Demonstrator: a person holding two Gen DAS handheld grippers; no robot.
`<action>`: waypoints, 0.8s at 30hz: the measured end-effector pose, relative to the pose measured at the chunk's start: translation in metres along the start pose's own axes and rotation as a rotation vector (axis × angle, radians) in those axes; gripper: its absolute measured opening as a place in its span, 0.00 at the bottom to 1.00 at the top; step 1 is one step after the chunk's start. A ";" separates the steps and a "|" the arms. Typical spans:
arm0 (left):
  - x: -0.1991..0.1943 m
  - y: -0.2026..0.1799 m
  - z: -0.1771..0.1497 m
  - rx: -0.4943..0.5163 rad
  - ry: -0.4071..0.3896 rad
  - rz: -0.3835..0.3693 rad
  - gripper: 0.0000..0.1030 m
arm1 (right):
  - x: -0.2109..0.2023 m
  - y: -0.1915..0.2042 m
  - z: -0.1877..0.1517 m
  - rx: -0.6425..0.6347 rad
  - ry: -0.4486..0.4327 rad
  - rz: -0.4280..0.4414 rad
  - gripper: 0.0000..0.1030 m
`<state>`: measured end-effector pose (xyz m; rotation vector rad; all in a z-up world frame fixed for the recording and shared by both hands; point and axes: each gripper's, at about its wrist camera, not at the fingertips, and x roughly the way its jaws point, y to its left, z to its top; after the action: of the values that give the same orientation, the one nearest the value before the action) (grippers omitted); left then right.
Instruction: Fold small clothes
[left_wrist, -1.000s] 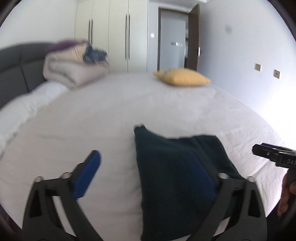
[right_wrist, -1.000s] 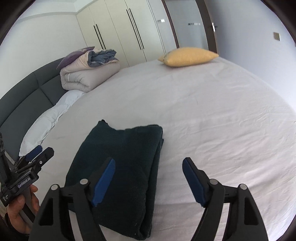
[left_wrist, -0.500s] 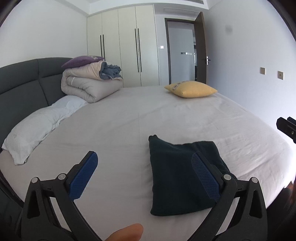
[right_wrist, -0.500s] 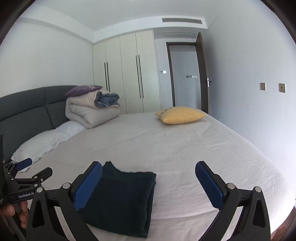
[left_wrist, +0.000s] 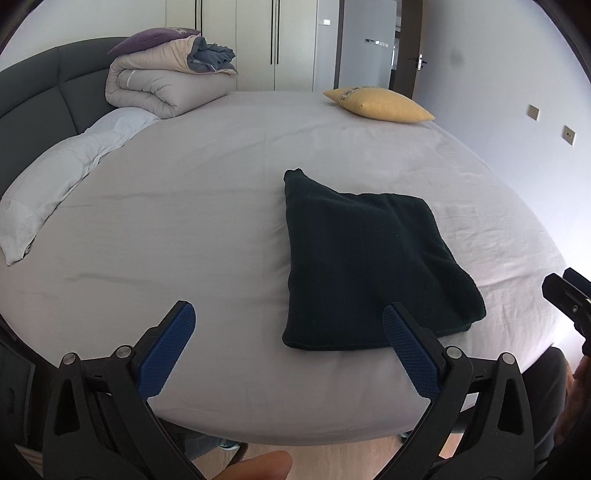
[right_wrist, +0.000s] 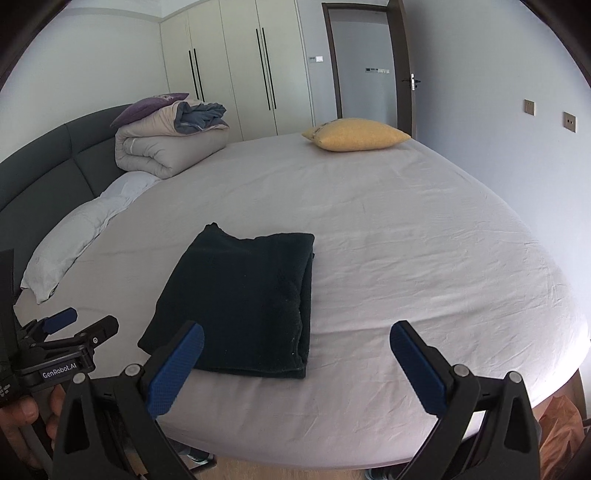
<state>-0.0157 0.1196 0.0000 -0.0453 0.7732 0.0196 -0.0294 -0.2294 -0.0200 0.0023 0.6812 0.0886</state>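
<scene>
A dark green garment (left_wrist: 365, 266) lies folded into a flat rectangle on the pale bed sheet (left_wrist: 207, 206), near the bed's front edge. In the right wrist view the same folded garment (right_wrist: 243, 299) sits left of centre. My left gripper (left_wrist: 288, 332) hangs open over the front of the bed, its right pad in front of the garment's near corner without touching it. My right gripper (right_wrist: 295, 350) is also open and holds nothing, its left pad just before the garment's near edge. The left gripper (right_wrist: 74, 328) shows at the lower left of the right wrist view, held in a hand.
A rolled beige duvet (left_wrist: 166, 88) with a purple cushion lies by the dark grey headboard (left_wrist: 40, 92). A white pillow (left_wrist: 62, 177) lies at the left, a yellow cushion (left_wrist: 380, 105) at the far side. Wardrobes and an open door (right_wrist: 365, 70) stand behind. Wooden floor shows below the bed's edge.
Both grippers have drawn back from the folded garment toward the bed's front edge, so more of the bed and floor shows. The right gripper's jaws stand wider than a second ago.
</scene>
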 end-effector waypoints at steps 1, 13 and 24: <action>0.002 0.002 0.000 -0.003 0.004 0.002 1.00 | 0.002 0.001 -0.002 -0.002 0.009 -0.002 1.00; 0.000 -0.003 -0.006 0.004 0.016 -0.013 1.00 | 0.004 0.007 -0.007 0.003 0.025 -0.008 1.00; 0.003 -0.001 -0.008 -0.002 0.022 -0.004 1.00 | 0.005 0.014 -0.013 -0.004 0.039 -0.007 1.00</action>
<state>-0.0189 0.1178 -0.0074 -0.0496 0.7947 0.0160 -0.0349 -0.2150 -0.0331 -0.0054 0.7197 0.0831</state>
